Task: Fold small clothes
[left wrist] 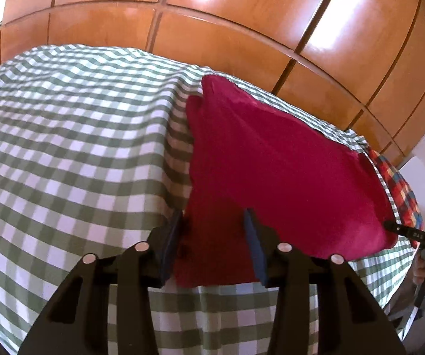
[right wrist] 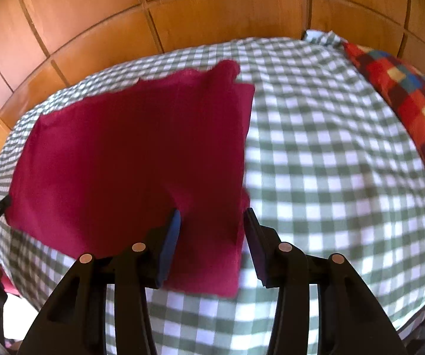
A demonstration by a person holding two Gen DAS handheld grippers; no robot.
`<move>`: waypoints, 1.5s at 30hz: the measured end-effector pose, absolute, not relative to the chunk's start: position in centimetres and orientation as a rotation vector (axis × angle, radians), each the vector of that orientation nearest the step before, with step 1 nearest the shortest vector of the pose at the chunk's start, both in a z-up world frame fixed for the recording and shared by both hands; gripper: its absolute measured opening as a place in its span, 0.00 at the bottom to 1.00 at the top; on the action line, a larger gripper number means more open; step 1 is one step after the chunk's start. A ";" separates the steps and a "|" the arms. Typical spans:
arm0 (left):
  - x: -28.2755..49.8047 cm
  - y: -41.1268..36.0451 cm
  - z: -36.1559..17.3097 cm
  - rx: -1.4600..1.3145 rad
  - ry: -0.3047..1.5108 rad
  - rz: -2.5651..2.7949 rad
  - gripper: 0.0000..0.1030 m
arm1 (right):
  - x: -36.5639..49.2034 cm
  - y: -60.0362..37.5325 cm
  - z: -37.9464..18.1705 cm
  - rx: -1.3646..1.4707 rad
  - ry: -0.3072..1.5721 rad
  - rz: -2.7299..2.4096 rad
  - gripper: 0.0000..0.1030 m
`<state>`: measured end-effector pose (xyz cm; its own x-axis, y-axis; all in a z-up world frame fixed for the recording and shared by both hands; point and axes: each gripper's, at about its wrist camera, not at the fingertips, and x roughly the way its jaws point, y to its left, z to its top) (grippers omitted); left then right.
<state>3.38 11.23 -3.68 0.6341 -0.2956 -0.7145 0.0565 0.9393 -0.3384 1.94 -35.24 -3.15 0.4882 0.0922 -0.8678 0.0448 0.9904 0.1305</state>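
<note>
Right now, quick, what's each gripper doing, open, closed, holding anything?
Left gripper: open, jaws astride the near edge of the red cloth, not clamping it.
Right gripper: open, jaws astride the red cloth's near corner, not clamping it.

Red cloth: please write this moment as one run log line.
red cloth: flat on checked sheet | left gripper: open | right gripper: open

Matt red cloth (right wrist: 129,153) lies on checked cotton bedspread (right wrist: 330,177); glossy wooden wardrobe (left wrist: 242,14) behind.
</note>
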 end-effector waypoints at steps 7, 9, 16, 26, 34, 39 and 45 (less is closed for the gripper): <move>4.4 11.5 -4.4 -0.317 0.881 -0.204 0.13 | 2.9 -34.1 -3.0 0.089 1.075 -0.021 0.07; 4.4 11.5 -4.5 -0.307 0.884 -0.198 0.11 | 3.2 -34.0 -2.1 0.064 1.051 -0.054 0.06; 4.0 11.8 -5.3 -0.332 0.883 -0.187 0.22 | 3.9 -33.7 -4.8 -0.002 1.116 -0.127 0.06; 4.0 11.3 -4.3 -0.280 0.869 -0.191 0.12 | 4.0 -33.2 -4.7 -0.028 1.113 -0.152 0.07; 3.7 12.6 -2.2 -0.296 0.852 -0.176 0.29 | 3.7 -34.0 -4.0 0.008 1.128 -0.141 0.26; 3.0 12.1 -2.4 -0.263 0.846 -0.171 0.34 | 2.6 -34.1 -3.2 0.022 1.111 -0.110 0.26; 3.5 11.6 -4.5 -0.240 0.910 -0.142 0.22 | 2.2 -33.4 -3.0 -0.016 1.078 -0.106 0.08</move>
